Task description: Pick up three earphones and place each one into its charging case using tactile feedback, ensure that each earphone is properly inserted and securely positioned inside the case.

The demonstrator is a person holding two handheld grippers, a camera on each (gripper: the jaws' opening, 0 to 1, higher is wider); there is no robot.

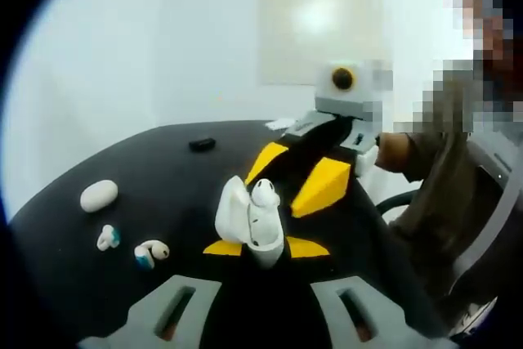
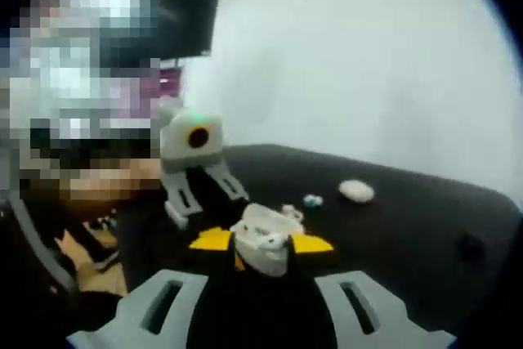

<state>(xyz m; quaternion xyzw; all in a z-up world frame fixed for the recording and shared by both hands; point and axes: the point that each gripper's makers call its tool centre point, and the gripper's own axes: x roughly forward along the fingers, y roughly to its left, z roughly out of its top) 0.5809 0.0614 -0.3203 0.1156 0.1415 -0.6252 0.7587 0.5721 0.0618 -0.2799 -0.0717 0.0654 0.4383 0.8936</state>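
Yellow-tipped jaws of the left gripper close on an open white charging case in the left gripper view, holding it up over the black table. The case's lid stands raised on the left side of that view, and one white earphone sits upright in the case, its rounded head poking above the rim.

Coming in from the upper right, the right gripper points its own yellow tips down toward the case; they stand slightly apart just above and behind it, with nothing visibly between them.

In the right gripper view, the right gripper frames the same case between its yellow tips, with the left gripper reaching in from the left; whether the right tips actually touch the case cannot be told through the blur.

On the table to the left in the left gripper view lie two loose earphones, one with a teal tip and another beside it, also tipped in teal. A closed white case rests beyond them, and a small dark object lies farther back. A person's sleeve shows at the right edge.
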